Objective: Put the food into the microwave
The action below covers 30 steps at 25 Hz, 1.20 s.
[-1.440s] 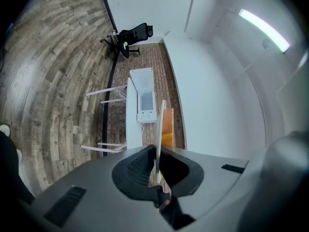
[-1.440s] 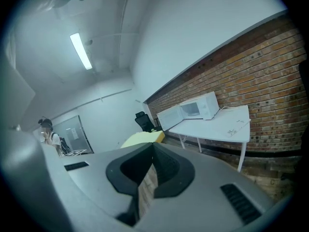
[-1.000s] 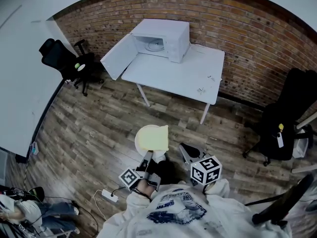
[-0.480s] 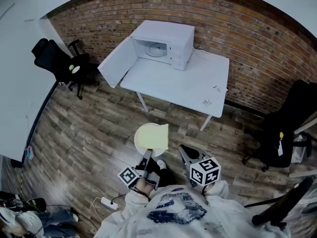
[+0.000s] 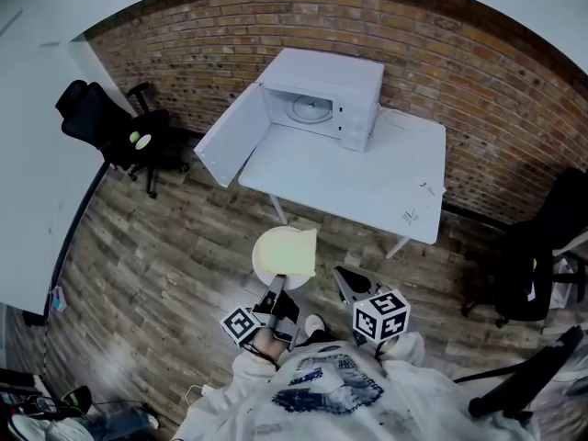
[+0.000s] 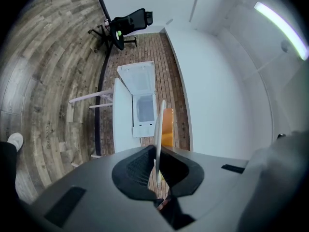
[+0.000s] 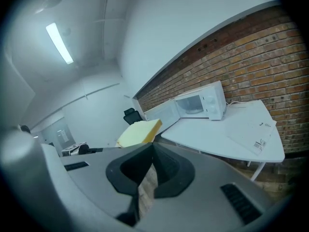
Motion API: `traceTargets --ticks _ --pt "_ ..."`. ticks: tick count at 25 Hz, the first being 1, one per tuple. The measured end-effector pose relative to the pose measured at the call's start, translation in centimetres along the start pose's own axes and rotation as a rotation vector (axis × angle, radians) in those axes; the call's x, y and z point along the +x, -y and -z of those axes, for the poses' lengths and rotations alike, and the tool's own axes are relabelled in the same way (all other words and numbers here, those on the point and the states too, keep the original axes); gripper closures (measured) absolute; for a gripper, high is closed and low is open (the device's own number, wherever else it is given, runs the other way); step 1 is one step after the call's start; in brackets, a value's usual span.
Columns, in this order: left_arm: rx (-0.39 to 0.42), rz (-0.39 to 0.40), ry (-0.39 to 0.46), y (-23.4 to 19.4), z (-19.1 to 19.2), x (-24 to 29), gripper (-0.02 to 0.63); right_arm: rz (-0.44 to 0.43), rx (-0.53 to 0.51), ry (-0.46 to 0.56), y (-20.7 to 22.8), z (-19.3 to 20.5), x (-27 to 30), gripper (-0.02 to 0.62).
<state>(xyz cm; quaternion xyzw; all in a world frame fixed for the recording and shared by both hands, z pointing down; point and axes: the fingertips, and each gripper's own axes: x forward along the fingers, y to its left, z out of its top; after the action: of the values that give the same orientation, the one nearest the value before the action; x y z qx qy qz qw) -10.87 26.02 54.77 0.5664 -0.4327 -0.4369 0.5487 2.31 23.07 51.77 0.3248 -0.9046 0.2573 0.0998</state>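
**Food held short of the open microwave**

Food (image 5: 292, 252) sits on the plate (image 5: 263, 257), rim pinched by the left hand-held gripper (image 5: 276, 288). The microwave (image 5: 322, 108) stands straight ahead on the bench (image 5: 367, 177), well apart. The right hand-held gripper (image 5: 343, 276) is closed and empty.

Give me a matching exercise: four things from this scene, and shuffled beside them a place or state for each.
1. plate
2. microwave door
3. right gripper
4. yellow food

A. swung open
B. holds nothing
C. lying on the plate
D. clamped by the left gripper

Pairs: 1-D, 2-A, 3-B, 4-C
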Motion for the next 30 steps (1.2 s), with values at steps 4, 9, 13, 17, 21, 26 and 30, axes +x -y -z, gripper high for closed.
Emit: traceTargets --ticks 4,9,13,17,21,26,30 --pt "0.002 -0.007 -0.035 -0.3 -3.3 1.9 0.58 0.031 0.001 0.029 -0.3 -1.6 3.4 0.581" --pt "-0.019 -0.006 -0.065 -0.9 -5.3 3.8 0.58 0.065 0.004 0.033 0.1 -2.6 5.4 0.581" --pt "-0.03 -0.005 -0.093 -1.3 -5.6 5.5 0.58 0.094 0.011 0.038 1.1 -3.3 6.2 0.581" --pt "-0.038 -0.004 -0.108 -1.7 -6.2 6.9 0.58 0.106 0.025 0.03 1.8 -3.4 7.3 0.581" --pt "-0.041 -0.009 -0.111 -2.0 -7.1 8.4 0.58 0.113 0.029 0.029 2.8 -4.1 8.7 0.581" --pt "-0.028 -0.015 -0.113 -2.4 -8.4 11.1 0.58 0.107 0.032 0.027 4.6 -5.4 11.1 0.581" --pt "-0.021 -0.025 -0.117 -2.6 -9.4 13.8 0.58 0.102 0.039 0.025 6.4 -7.0 13.2 0.581"
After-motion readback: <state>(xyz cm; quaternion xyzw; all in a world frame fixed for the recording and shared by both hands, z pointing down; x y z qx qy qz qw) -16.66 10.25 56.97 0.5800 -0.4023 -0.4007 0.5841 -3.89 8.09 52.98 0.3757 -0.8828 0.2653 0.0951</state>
